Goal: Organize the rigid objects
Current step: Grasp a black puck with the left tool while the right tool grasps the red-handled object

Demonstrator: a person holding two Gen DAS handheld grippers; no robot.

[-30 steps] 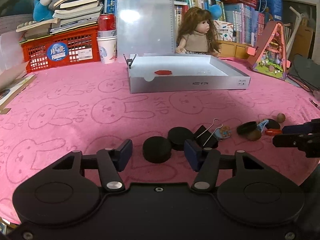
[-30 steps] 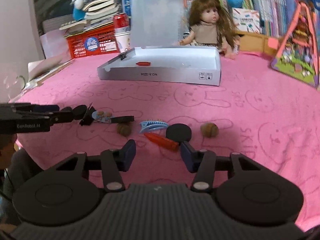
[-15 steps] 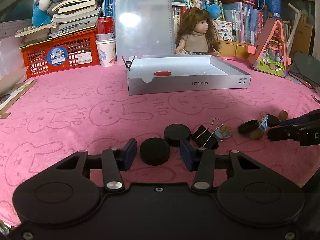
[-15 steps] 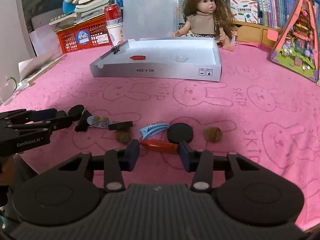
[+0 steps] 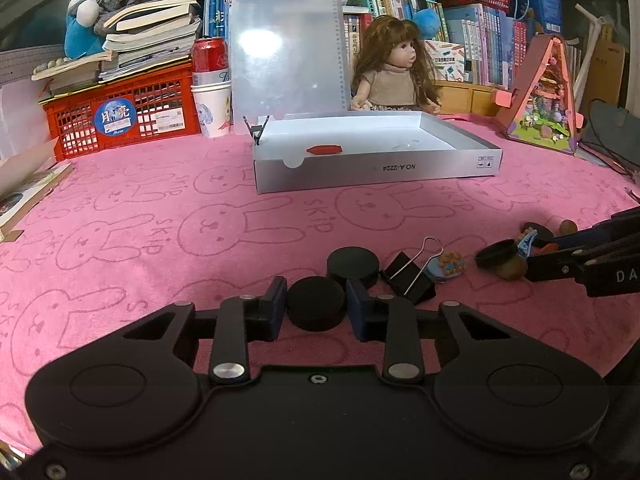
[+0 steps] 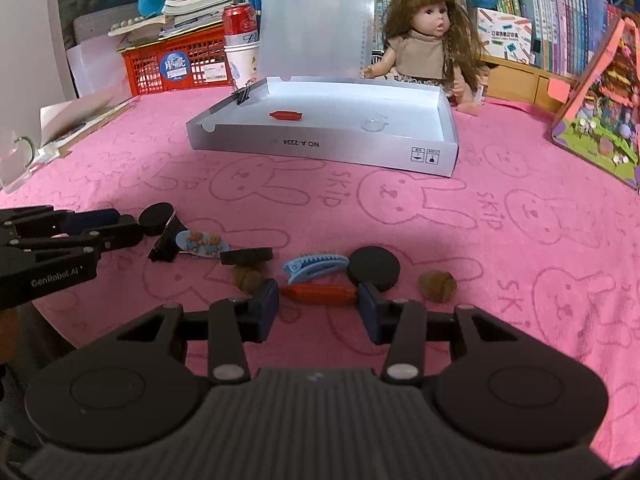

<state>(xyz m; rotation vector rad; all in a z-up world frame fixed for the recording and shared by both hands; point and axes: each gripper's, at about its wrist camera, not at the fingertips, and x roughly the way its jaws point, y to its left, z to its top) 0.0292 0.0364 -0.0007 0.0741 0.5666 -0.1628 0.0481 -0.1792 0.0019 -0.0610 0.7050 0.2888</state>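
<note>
My left gripper (image 5: 317,303) sits low on the pink tabletop (image 5: 160,216) with a black puck (image 5: 316,302) right between the fingers. The pads look to be touching its sides, though I can't tell if there's real squeeze. A second black puck (image 5: 353,266) sits just past it at 1 o'clock, and a black binder clip (image 5: 408,278) lies beside that one at 3 o'clock.

My right gripper (image 6: 318,307) has its fingers spread wide around an orange-red stick thing (image 6: 318,294) lying crosswise, one tip near each end, not pinched. From there a blue hair clip (image 6: 316,266) is at 12 o'clock, another black disc (image 6: 373,269) at 1, and a brown nut (image 6: 437,286) at 3.

The white tray (image 6: 320,146) waits far off at 12 o'clock with a red piece (image 6: 285,115) inside it.
</note>
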